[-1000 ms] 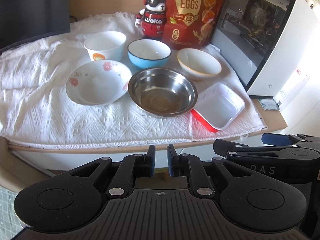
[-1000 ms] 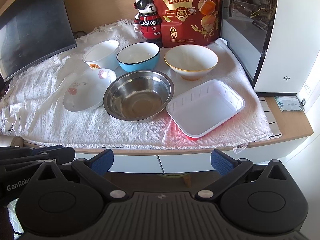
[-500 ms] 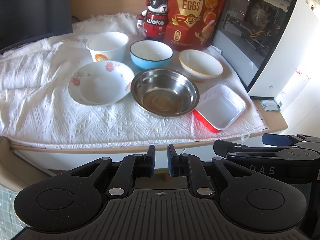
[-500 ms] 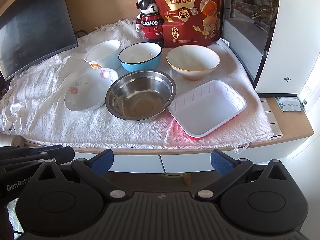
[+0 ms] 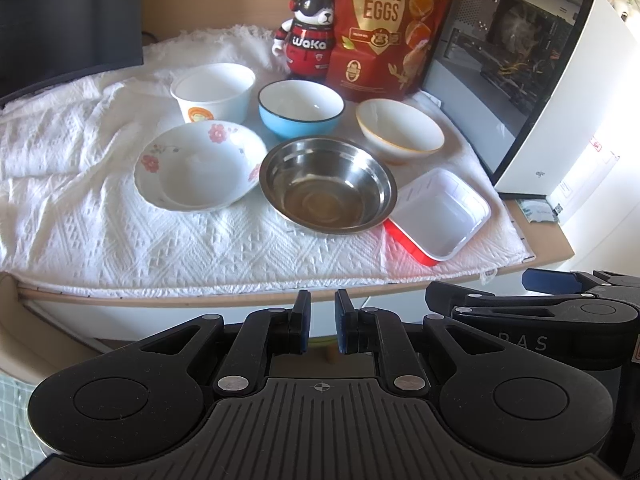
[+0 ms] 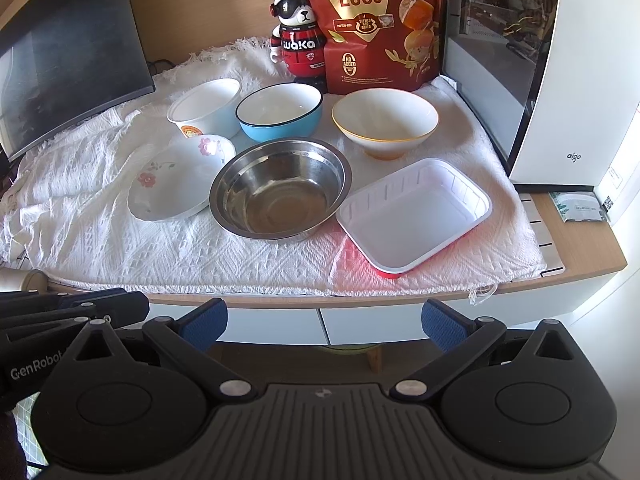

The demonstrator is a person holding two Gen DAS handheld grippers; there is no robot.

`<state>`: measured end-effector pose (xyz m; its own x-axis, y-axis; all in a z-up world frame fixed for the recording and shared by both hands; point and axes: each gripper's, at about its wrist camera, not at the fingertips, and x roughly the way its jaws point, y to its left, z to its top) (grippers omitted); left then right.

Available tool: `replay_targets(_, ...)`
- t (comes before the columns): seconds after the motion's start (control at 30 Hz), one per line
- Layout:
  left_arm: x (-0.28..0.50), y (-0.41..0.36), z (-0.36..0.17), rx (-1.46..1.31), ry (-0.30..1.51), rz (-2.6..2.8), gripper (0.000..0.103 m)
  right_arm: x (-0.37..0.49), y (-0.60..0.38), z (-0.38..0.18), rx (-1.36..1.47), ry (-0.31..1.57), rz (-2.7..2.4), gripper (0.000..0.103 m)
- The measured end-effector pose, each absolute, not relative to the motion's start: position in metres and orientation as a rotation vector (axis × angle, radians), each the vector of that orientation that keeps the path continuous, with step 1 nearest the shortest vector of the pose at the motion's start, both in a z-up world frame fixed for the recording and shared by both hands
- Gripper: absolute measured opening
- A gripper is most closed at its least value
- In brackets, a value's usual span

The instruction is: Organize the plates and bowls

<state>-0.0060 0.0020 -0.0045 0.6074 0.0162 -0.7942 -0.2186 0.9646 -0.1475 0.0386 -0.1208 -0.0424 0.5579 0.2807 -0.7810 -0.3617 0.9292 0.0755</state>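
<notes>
Several dishes stand on a white cloth [image 5: 80,216]: a flowered plate [image 5: 200,168] [image 6: 176,180], a steel bowl [image 5: 326,184] [image 6: 280,192], a white paper bowl [image 5: 212,90] [image 6: 204,106], a blue bowl [image 5: 300,108] [image 6: 278,112], a cream bowl with a yellow rim [image 5: 400,132] [image 6: 384,120] and a red-and-white rectangular tray [image 5: 440,212] [image 6: 414,212]. My left gripper [image 5: 320,316] is nearly shut and empty, held below the desk's front edge. My right gripper [image 6: 324,320] is open and empty, also in front of the desk.
A panda figure [image 5: 310,48] and a red quail-egg bag [image 5: 384,28] stand at the back. A white computer case [image 5: 540,80] is on the right, a dark monitor [image 6: 60,60] on the left. A small packet [image 6: 580,208] lies on bare desk at the right.
Both grippers have edged slightly forward and left toward the desk; the dishes have not moved and the jaws are unchanged.
</notes>
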Motion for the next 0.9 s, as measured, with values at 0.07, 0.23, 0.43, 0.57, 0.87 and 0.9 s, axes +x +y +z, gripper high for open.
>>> replay_targets(0.07,-0.006,0.002,-0.004,-0.239,0.91,0.137,0.015,0.039,-0.121,-0.043,-0.098,0.902,0.38,0.103)
replay_targets(0.23,-0.005,0.001,-0.004,-0.239,0.909,0.137,0.015,0.038,-0.12,-0.043,-0.097,0.902,0.38,0.103)
replay_targets(0.43,-0.001,0.001,-0.003,-0.24,0.904,0.139,0.015,0.042,-0.12,-0.041,-0.097,0.898,0.387,0.103)
replay_targets(0.57,0.002,0.004,-0.004,-0.244,0.901,0.143,0.015,0.046,-0.119,-0.041,-0.093,0.892,0.389,0.103)
replay_targets(0.87,0.017,0.034,-0.013,-0.312,0.915,0.16,0.015,0.064,-0.114,-0.042,-0.066,0.839,0.385,0.103)
replay_targets(0.9,0.02,0.04,-0.015,-0.322,0.916,0.165,0.015,0.068,-0.112,-0.041,-0.063,0.822,0.388,0.103)
